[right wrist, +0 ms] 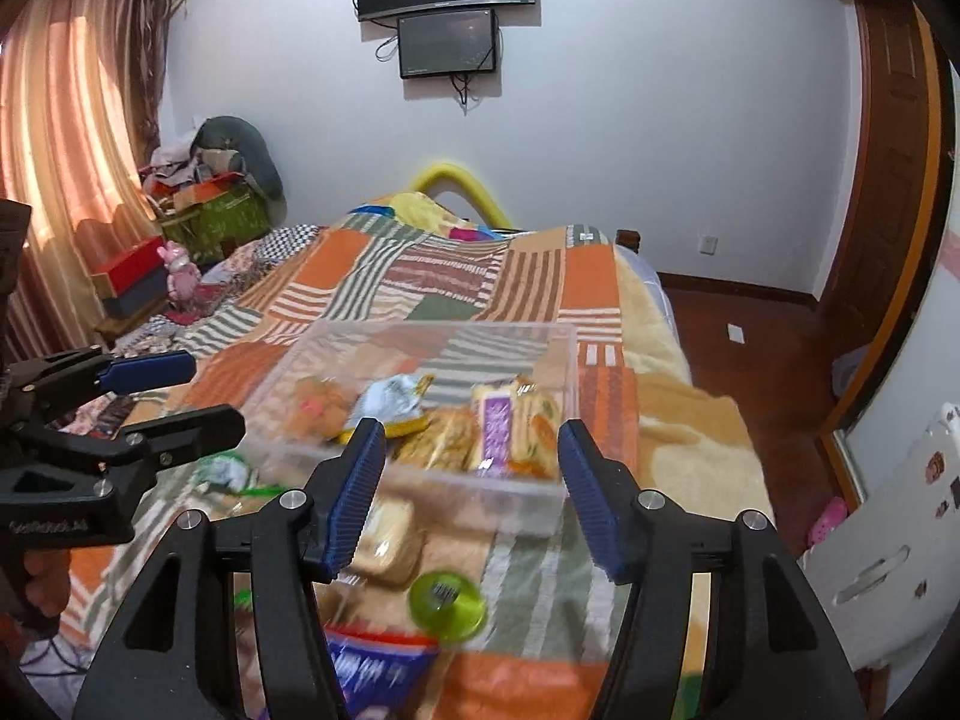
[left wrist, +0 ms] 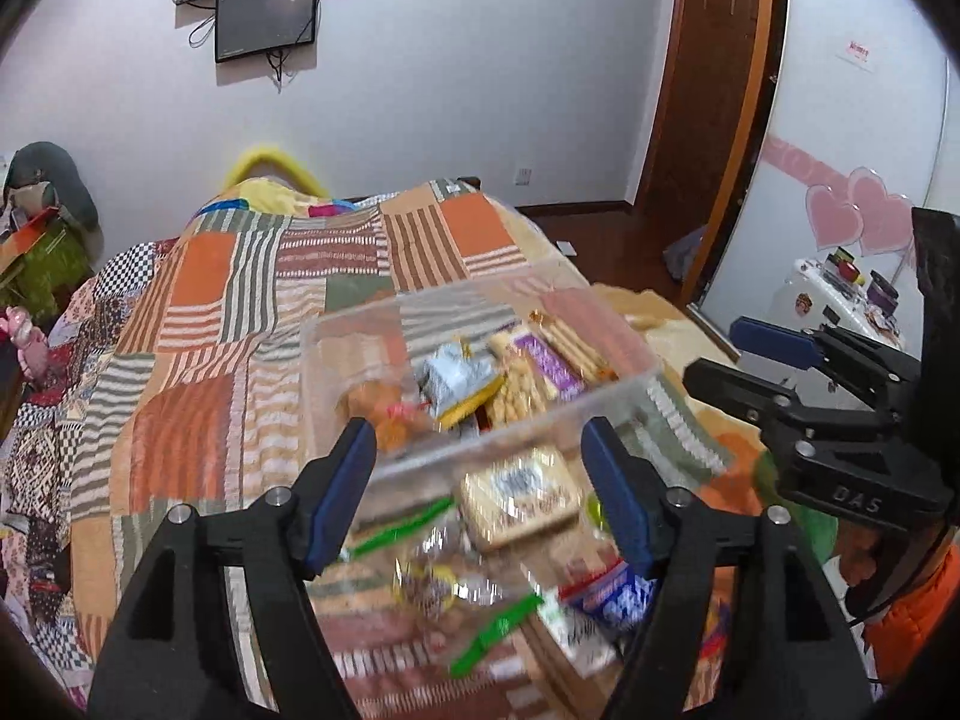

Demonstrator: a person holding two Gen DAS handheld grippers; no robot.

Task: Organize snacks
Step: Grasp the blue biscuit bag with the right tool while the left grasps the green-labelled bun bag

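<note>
Left gripper (left wrist: pixel 480 492) and right gripper (right wrist: pixel 474 492): fingers apart, nothing between them (both empty). Clear bin (right wrist: pixel 540 354) of snacks (right wrist: pixel 498 426) just beyond, on bed (right wrist: pixel 588 276).

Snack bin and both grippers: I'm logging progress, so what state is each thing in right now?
Clear plastic bin: upright on the patchwork bedspread, lidless, partly filled with wrapped snacks.
Left gripper: open, nothing between the pads.
Right gripper: open, holding nothing.
Tan biscuit pack: lying outside the bin, loose.
Round green snack: outside the bin, on the bedspread.
Wall screens: dark.
</note>
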